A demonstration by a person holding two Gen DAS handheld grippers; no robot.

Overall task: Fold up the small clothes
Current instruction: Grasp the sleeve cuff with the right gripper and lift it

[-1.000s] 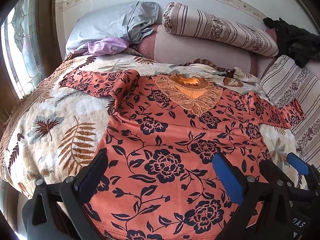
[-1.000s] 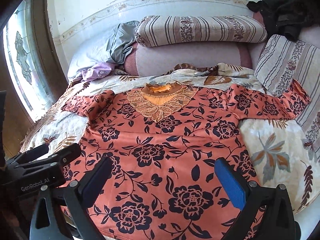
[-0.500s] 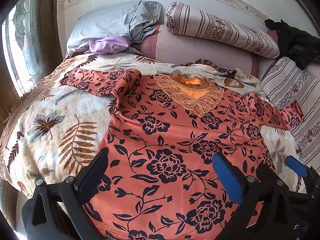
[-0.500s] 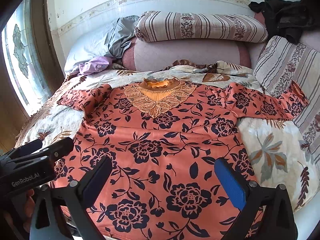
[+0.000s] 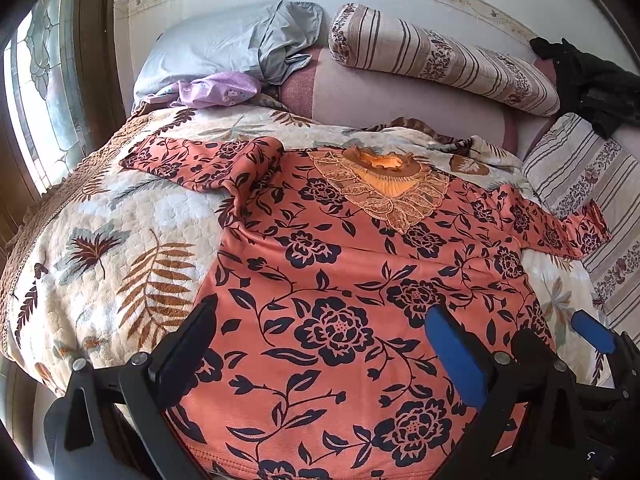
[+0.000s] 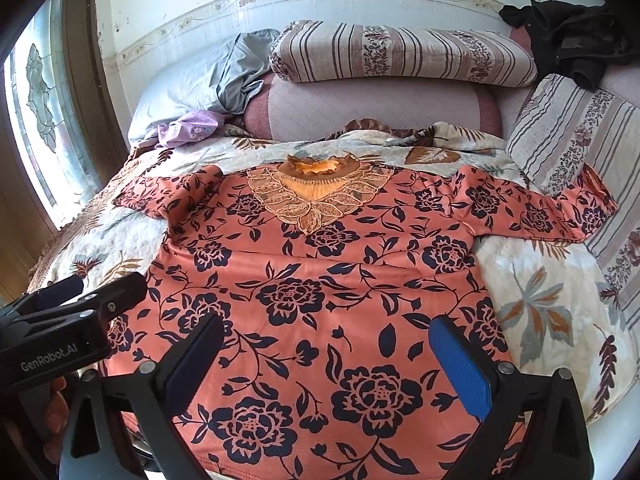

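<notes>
An orange floral top (image 5: 340, 280) with a lace collar (image 5: 384, 192) lies flat, front up, on the bed; it also shows in the right wrist view (image 6: 320, 280). Its left sleeve (image 5: 192, 160) is bunched and its right sleeve (image 6: 560, 208) stretches out to the striped cushion. My left gripper (image 5: 320, 336) is open and empty, hovering above the top's lower hem. My right gripper (image 6: 328, 344) is open and empty above the hem too. The left gripper's body (image 6: 60, 332) shows at the right wrist view's left edge.
A leaf-print quilt (image 5: 100, 248) covers the bed. A grey pillow (image 5: 224, 48), a purple cloth (image 5: 216, 88) and a striped bolster (image 5: 440, 56) lie at the head. A striped cushion (image 6: 580, 132) and dark clothing (image 6: 576, 44) are at the right. A window (image 5: 44, 92) is at the left.
Both grippers have risen or pulled back slightly, so more of the wall and headboard shows. The top has not moved and the jaws stay open.
</notes>
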